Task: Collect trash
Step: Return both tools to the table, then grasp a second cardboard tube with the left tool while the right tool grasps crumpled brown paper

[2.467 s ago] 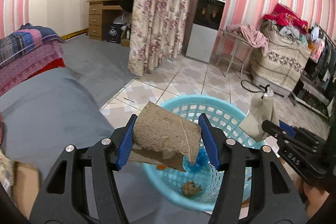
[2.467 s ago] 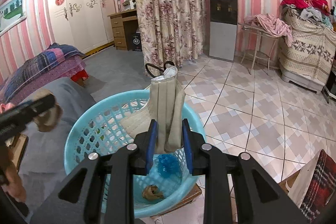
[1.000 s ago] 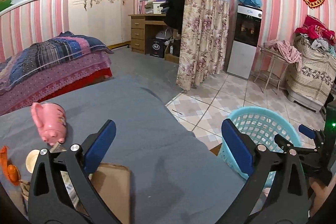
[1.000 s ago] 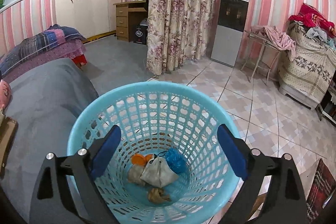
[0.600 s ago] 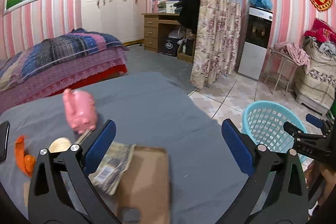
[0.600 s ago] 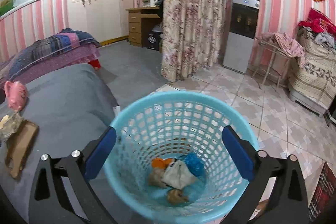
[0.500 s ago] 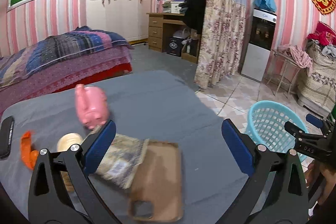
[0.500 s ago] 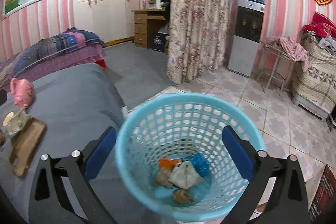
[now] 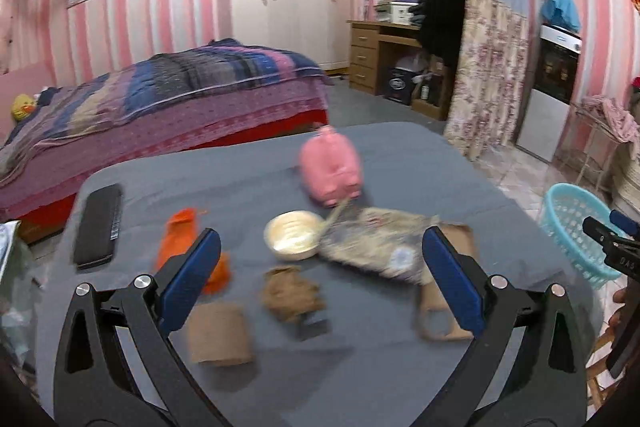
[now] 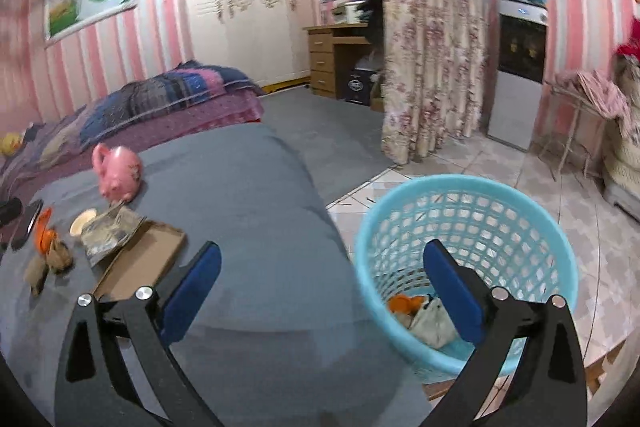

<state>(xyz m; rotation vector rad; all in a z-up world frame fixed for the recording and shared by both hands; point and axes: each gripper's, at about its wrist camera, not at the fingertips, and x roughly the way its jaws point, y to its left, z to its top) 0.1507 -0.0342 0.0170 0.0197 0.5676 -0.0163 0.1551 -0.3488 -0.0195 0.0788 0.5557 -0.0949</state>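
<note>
Several scraps of trash lie on the grey table (image 9: 400,367), spread in front of the left gripper (image 9: 320,283), whose blue pads stand wide apart and hold nothing, likely so it can drop over whichever piece comes next. Going left to right from its camera: a black remote (image 9: 98,223) at ten o'clock, orange peel (image 9: 180,235) beside the left pad, a brown cardboard tube (image 9: 220,333) low at seven o'clock, a crumpled brown wad (image 9: 290,293) dead centre, a cream round lid (image 9: 294,235), a creased printed wrapper (image 9: 376,245) over a flat brown cardboard sheet (image 9: 444,307), and a pink piggy bank (image 9: 332,167) at twelve o'clock, probably no trash. The scraps look light, dull and crushed, though blurred.

The right gripper (image 10: 320,291) is likewise spread and empty, the table at its nine o'clock. The turquoise basket (image 10: 472,187) sits at its three o'clock on the tiled floor, beside the table edge, within easy reach of a drop, with orange peel (image 10: 404,303) and a pale bag (image 10: 430,323) inside.
</note>
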